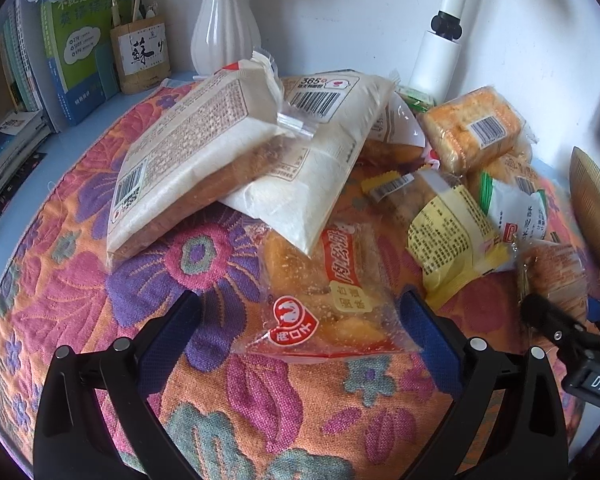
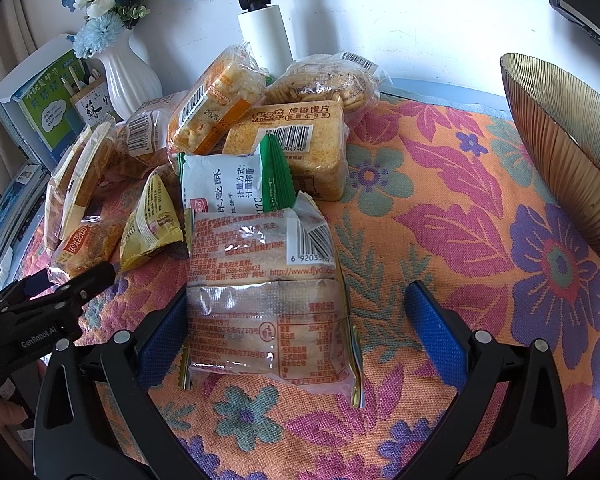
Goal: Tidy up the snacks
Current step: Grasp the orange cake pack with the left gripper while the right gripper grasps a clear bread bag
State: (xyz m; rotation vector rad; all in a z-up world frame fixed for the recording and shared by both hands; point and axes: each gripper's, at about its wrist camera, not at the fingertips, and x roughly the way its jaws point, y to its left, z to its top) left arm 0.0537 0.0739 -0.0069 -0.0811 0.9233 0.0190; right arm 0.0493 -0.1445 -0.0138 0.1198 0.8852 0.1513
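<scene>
Several wrapped snacks lie piled on a floral cloth. My left gripper [image 1: 300,316] is open around a clear bread packet with a red label [image 1: 324,300], its blue pads on either side, apart from it. Behind sit two large white bread bags [image 1: 204,152] and a yellow packet [image 1: 456,236]. My right gripper [image 2: 296,320] is open around a clear cake packet with red print [image 2: 268,304]; the left pad is close to its edge. A white-and-green packet [image 2: 228,184] and orange toast packs [image 2: 292,148] lie behind. The left gripper's body [image 2: 40,304] shows at the right wrist view's left.
A ribbed golden bowl [image 2: 560,152] stands at the right, holding something colourful. A white vase [image 1: 224,28], pen holder [image 1: 140,56] and books [image 1: 84,48] line the back left. A white lamp post [image 2: 264,28] rises behind the pile. The floral cloth [image 2: 460,208] is bare toward the bowl.
</scene>
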